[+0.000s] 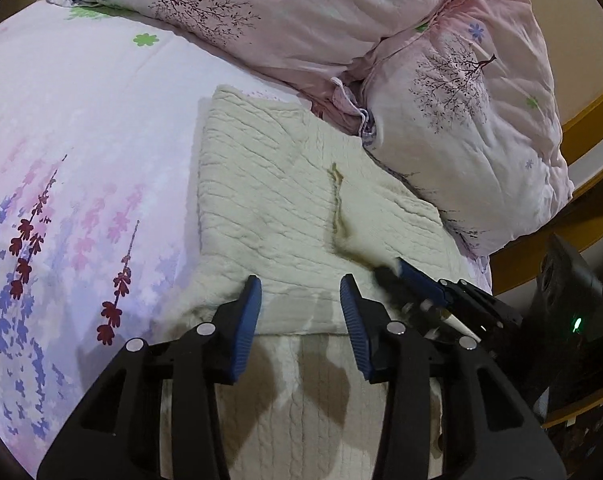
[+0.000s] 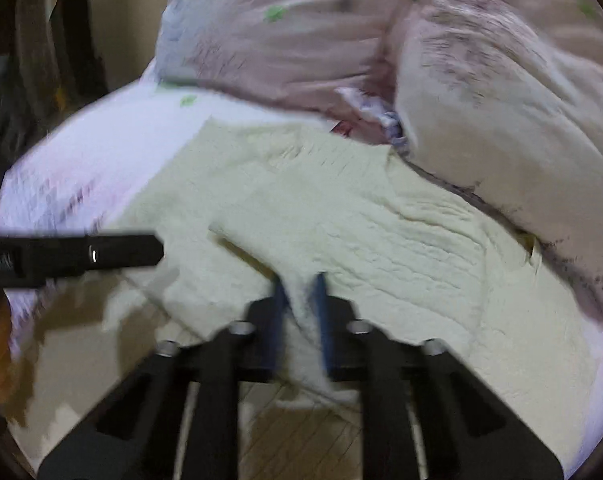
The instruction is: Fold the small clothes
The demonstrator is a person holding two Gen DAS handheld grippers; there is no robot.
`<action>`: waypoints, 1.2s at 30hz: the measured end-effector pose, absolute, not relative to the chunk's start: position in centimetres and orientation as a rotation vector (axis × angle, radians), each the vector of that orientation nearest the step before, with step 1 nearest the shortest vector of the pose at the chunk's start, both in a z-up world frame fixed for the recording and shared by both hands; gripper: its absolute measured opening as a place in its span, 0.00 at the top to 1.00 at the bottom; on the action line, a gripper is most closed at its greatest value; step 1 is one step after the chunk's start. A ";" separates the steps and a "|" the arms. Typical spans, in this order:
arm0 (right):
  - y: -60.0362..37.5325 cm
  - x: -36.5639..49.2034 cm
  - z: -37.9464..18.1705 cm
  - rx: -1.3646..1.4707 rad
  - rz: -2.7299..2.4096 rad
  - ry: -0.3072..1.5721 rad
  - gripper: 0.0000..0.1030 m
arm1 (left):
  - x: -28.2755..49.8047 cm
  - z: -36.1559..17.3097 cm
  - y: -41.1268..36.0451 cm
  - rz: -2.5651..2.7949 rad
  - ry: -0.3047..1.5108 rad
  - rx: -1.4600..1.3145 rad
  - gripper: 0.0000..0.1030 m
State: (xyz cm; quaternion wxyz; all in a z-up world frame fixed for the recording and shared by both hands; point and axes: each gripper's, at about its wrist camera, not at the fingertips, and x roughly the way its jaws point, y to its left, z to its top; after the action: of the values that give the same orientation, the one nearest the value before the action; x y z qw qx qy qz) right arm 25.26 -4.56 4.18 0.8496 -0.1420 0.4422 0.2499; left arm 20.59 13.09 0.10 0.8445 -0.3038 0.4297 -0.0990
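Note:
A cream cable-knit garment point(image 1: 269, 184) lies partly folded on the bed, and its near part hangs over the edge toward me. My left gripper point(image 1: 299, 286) hovers over the near fold with its blue pads apart and nothing pressed between them. To its right my right gripper point(image 1: 401, 272) pinches a raised edge of the knit. The right wrist view is blurred. There the right gripper point(image 2: 300, 284) is shut on a bunch of the cream garment point(image 2: 401, 248), which runs up between the pads. The left gripper's black finger point(image 2: 81, 256) reaches in from the left.
Two pink pillows with a tree print point(image 1: 293, 12) point(image 1: 481, 128) lie right behind the garment. The floral bedsheet point(image 1: 73, 140) spreads to the left. A yellow-brown bed frame point(image 1: 589, 120) curves along the right, and wooden floor point(image 2: 301, 440) shows below the bed's edge.

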 end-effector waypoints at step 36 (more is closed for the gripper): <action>-30.3 21.0 5.7 0.494 0.044 0.829 0.95 | 20.3 0.3 12.5 -0.257 0.896 -0.621 0.42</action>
State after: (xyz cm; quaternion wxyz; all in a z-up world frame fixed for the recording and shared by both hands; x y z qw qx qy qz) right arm 20.95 -30.25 5.74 0.8855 0.2374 0.3988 0.0209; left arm 20.26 12.51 0.35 0.8472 -0.2946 0.4249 -0.1221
